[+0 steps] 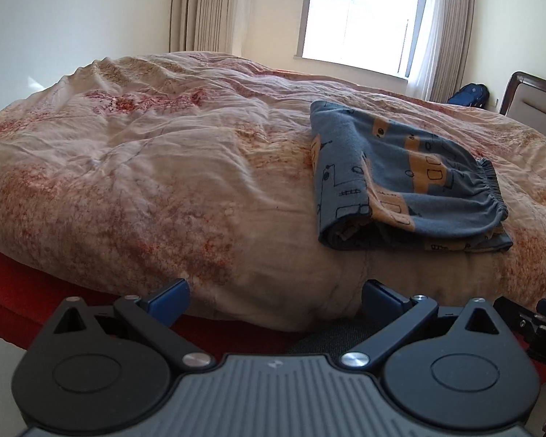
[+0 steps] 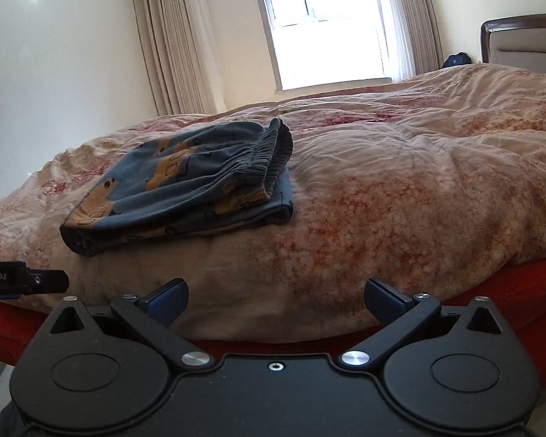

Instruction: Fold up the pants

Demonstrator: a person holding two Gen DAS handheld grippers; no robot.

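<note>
Left wrist view: my left tongs (image 1: 276, 296) gape empty, as do my right tongs (image 2: 276, 296); blue-and-orange patterned fabric pants (image 1: 400, 178) lie folded on the rumpled floral quilt (image 1: 163, 167).

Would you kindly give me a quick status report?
Left tongs and right tongs open, empty. Pants folded on the duvet. Nothing in the way.

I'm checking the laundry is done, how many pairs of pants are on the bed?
1. The folded blue pants lie on the quilt, near the bed's front edge. Nothing more shows, though the quilt's far side is out of sight.
</note>
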